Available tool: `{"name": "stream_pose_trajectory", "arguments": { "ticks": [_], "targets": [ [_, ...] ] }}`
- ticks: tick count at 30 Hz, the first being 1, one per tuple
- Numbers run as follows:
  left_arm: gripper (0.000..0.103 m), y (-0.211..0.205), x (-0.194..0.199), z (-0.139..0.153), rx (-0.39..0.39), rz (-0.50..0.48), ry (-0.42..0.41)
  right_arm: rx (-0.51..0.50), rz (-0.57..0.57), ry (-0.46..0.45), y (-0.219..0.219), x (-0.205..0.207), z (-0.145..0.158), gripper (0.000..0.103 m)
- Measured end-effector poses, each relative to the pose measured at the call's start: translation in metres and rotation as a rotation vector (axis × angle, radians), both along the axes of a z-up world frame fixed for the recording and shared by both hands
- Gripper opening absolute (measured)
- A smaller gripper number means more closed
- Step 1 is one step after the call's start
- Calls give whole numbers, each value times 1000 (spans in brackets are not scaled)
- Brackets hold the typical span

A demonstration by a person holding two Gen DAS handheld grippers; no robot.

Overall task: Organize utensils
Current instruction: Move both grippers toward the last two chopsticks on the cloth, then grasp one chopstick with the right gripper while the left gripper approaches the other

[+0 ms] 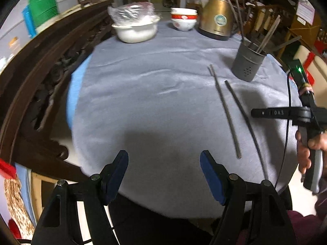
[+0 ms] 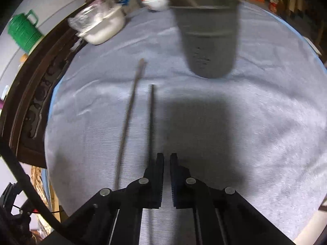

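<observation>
While the left gripper [image 1: 164, 173] hangs over the bare middle of the grey-clothed counter [image 1: 143, 102] with its blue-padded fingers wide apart and nothing between them, the right gripper [image 2: 167, 163] at the bottom centre of its own view has its fingers drawn together on nothing. Two chopsticks [image 1: 226, 112] lie loose on the cloth side by side, right of centre in the left view; in the right view the darker one [image 2: 151, 122] runs down just beside the left finger, though whether it touches is unclear. A dark holder [image 1: 248, 62] stands upright beyond them toward the upper right, with more chopsticks sticking out. Along the far edge sit a white bowl [image 1: 136, 30] under crumpled plastic, stacked red-and-white bowls [image 1: 184, 19] and a brass kettle [image 1: 217, 18]. A carved dark wooden rail [image 1: 47, 65] borders the left side.
</observation>
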State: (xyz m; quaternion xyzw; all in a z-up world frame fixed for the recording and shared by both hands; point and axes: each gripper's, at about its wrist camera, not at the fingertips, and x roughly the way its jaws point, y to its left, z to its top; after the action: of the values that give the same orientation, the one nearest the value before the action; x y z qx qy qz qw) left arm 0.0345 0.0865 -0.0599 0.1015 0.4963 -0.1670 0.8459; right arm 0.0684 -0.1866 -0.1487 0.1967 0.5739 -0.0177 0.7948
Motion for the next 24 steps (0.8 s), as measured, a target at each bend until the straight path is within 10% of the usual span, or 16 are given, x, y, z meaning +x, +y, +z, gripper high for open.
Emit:
{"name": "stream_pose_trajectory", "arguments": {
  "ticks": [9,15,24],
  "targets": [
    [73,-20,32,6,-14,27,18,170,8,-95,-12,-6,12,15],
    [73,-7,22,-7,15,54,51,110,35,-87,5,9,12,55],
    [73,-19,35,-8,12,29,55,-9,60,-40,18,12,2,9]
  ]
}}
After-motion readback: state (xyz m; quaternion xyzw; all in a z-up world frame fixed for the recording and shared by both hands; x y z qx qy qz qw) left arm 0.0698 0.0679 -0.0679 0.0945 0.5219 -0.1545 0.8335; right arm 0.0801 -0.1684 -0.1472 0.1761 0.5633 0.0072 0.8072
